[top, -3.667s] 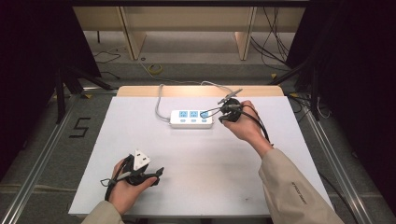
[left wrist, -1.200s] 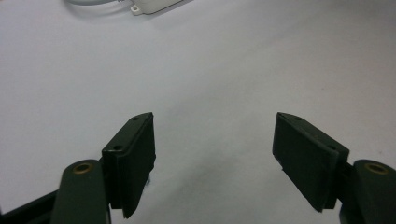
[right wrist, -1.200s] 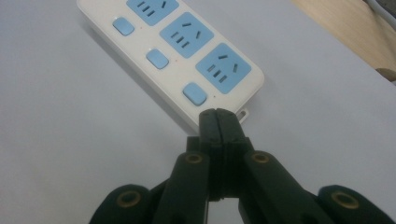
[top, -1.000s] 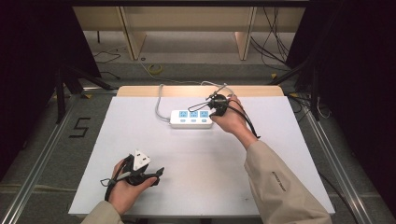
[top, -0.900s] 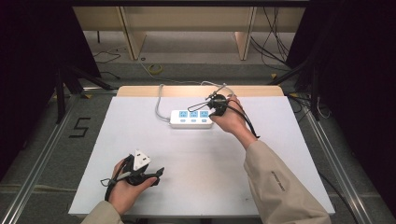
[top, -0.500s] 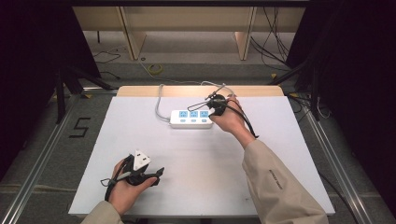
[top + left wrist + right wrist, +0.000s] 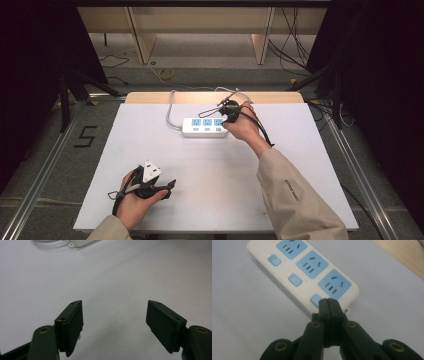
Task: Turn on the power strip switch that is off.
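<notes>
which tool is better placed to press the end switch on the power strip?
Right. The right tool, jaws closed together, has its tip at the end blue switch of the white three-socket power strip. The left tool sits open at the near edge, far away.

Even, bright overhead light falls on the white table (image 7: 300, 150), while the room along both sides of the high view sinks into near black. Shadows on the table are soft and short. In the left gripper view the jaws look slightly blurred and throw a faint smudge of shadow between them. The power strip (image 7: 312, 272) in the right gripper view is fairly sharp, with mild softness toward the far corners.
</notes>
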`<state>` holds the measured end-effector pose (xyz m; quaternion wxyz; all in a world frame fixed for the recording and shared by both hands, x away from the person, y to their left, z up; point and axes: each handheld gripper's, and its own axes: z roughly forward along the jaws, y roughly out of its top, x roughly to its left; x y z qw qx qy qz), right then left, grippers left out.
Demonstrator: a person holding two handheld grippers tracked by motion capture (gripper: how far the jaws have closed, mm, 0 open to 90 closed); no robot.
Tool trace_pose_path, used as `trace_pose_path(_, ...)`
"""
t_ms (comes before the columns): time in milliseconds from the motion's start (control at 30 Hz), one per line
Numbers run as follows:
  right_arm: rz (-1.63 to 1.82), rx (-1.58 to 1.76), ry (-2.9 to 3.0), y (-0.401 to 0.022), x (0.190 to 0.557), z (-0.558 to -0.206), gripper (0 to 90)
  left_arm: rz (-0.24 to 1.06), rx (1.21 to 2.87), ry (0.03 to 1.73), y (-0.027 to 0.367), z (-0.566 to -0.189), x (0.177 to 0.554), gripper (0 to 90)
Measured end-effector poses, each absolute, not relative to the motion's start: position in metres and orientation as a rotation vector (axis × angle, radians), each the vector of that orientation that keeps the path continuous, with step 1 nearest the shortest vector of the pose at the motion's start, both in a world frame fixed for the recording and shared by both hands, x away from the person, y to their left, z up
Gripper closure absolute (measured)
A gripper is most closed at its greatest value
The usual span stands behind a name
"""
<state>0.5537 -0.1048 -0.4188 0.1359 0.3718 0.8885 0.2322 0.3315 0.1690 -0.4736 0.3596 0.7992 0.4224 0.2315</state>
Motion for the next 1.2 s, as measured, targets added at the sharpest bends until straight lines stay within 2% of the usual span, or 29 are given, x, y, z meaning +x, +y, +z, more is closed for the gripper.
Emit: trace_pose_path(1200, 0.635, 1.085, 2.603, -0.086, 0.567, -0.434, 90.0, 0.585, 2.059, 1.09, 0.168, -0.474, 0.332, 29.9)
